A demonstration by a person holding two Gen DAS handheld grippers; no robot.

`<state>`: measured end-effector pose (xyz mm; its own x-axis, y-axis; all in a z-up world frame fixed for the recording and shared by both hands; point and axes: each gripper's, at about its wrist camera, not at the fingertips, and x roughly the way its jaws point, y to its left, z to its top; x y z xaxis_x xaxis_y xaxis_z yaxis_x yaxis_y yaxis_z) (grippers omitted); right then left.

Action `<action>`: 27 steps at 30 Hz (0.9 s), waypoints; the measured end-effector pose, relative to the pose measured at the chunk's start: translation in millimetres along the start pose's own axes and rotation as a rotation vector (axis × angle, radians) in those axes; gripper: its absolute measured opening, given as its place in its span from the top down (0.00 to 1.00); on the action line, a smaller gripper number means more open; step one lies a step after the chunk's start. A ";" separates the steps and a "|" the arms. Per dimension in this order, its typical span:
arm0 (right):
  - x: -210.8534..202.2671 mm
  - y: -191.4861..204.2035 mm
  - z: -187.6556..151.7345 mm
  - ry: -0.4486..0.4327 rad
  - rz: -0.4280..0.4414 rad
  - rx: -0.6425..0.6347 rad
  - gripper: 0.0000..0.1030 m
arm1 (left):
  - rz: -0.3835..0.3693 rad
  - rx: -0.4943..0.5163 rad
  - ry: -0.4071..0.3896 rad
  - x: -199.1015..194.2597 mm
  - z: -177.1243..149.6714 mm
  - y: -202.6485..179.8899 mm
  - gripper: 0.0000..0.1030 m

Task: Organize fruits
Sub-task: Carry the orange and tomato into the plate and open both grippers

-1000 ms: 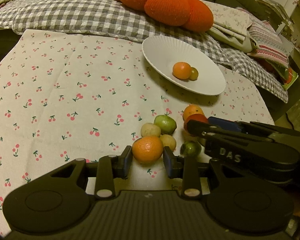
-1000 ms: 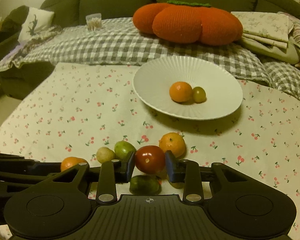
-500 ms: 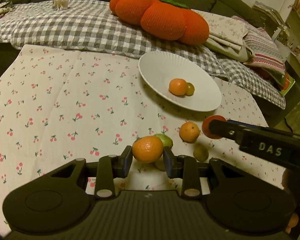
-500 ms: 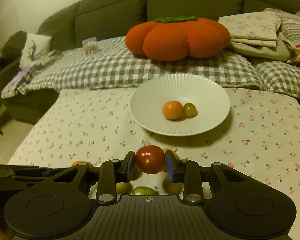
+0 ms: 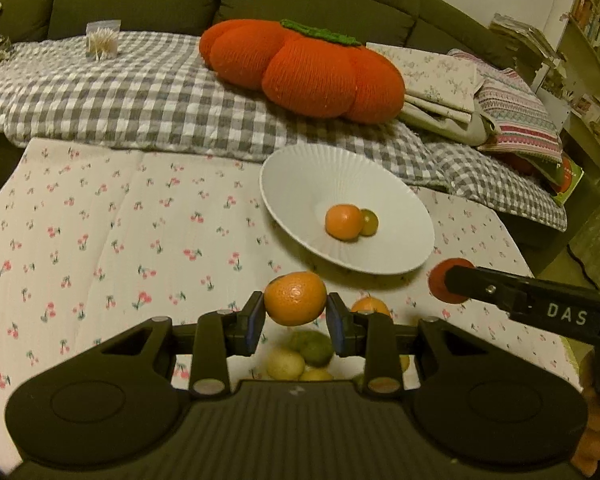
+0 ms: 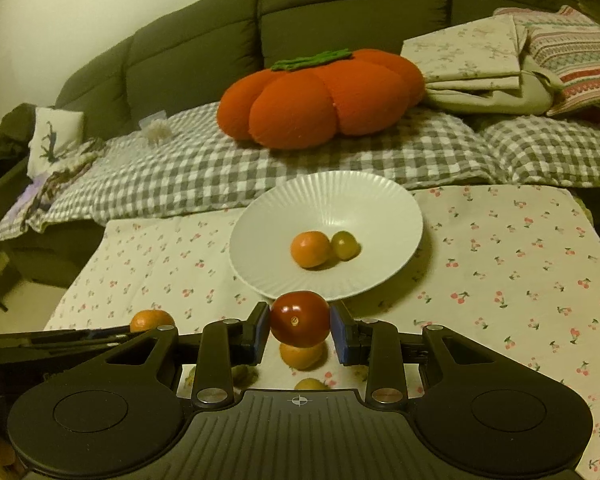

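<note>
My left gripper [image 5: 295,312] is shut on an orange mandarin [image 5: 295,298] and holds it above the table, short of the white ribbed plate [image 5: 300,184]. My right gripper [image 6: 299,326] is shut on a red tomato [image 6: 299,318], also raised, just in front of the plate [image 6: 340,196]. The plate holds an orange fruit [image 6: 310,249] and a small green one [image 6: 345,245]. Loose fruit lies on the cloth below: an orange one [image 6: 302,356], and green [image 5: 314,346] and yellowish [image 5: 285,364] ones. In the left wrist view the right gripper's finger and tomato [image 5: 440,284] show at the right.
The table wears a cherry-print cloth [image 5: 100,240]. Behind it a sofa carries a grey checked blanket [image 5: 140,92], an orange pumpkin cushion [image 5: 304,68], folded linens [image 6: 500,60] and a toothpick holder [image 5: 102,40]. The table's right edge [image 5: 516,236] drops to the floor.
Both grippers have lifted their fruit off the table and moved toward the plate. The loose fruit pile has dropped lower in both views.
</note>
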<state>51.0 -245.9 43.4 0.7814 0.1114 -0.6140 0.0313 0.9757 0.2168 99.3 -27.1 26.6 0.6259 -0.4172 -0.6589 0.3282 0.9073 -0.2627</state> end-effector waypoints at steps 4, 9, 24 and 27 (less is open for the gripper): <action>1.8 -7.9 5.1 -0.007 -0.007 0.017 0.69 | 0.004 0.017 -0.008 7.8 8.2 -2.1 0.70; 6.1 -19.6 10.9 -0.012 -0.014 0.049 0.69 | -0.010 0.028 -0.006 20.5 16.7 -6.5 0.70; 42.6 -43.9 31.8 -0.004 -0.039 0.095 0.69 | -0.074 0.082 -0.051 67.2 40.9 -16.4 0.70; 53.1 -43.2 33.0 0.007 -0.044 0.086 0.69 | -0.065 0.106 -0.045 78.8 41.5 -21.0 0.70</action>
<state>111.7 -288.4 26.4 0.7737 0.0705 -0.6297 0.1191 0.9599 0.2538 171.2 -81.1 9.5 0.6308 -0.4792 -0.6102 0.4408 0.8686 -0.2264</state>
